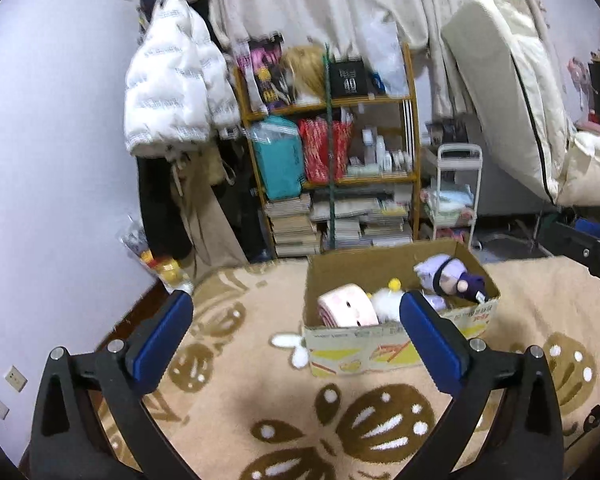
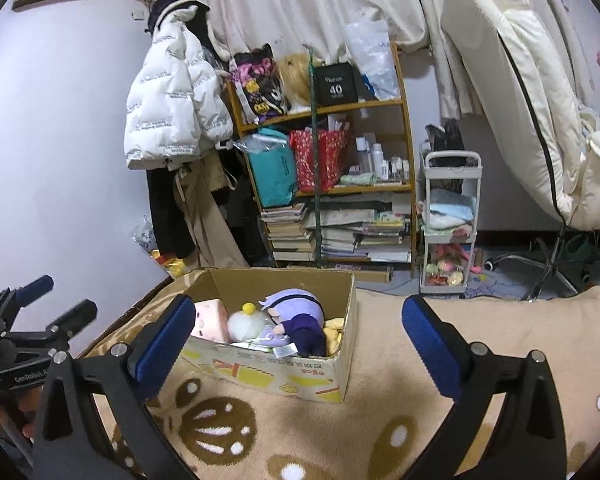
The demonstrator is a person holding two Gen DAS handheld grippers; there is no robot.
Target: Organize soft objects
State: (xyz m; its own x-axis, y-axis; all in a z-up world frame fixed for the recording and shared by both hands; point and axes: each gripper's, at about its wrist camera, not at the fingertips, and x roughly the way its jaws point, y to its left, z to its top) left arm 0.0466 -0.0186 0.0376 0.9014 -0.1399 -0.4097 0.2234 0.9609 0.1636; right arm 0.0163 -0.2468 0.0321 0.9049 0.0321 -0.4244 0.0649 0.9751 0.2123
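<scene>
An open cardboard box (image 1: 384, 350) (image 2: 284, 378) stands on a beige patterned blanket. Inside lie a pink square plush (image 1: 348, 306) (image 2: 210, 318), a white fluffy toy with yellow pom-poms (image 1: 386, 298) (image 2: 246, 324), a purple-haired doll (image 1: 452, 276) (image 2: 296, 316) and something yellow (image 2: 334, 330). My left gripper (image 1: 296, 308) is open and empty, a little before the box. My right gripper (image 2: 300, 312) is open and empty, also before the box. The left gripper shows at the left edge of the right wrist view (image 2: 56, 304).
The beige blanket (image 1: 260, 400) (image 2: 380, 420) covers the foreground. Behind stand a wooden shelf (image 1: 332, 152) (image 2: 328, 152) full of bags and books, a white jacket (image 1: 176, 92) on the wall, a small white trolley (image 2: 450, 224) and a leaning white mattress (image 2: 512, 80).
</scene>
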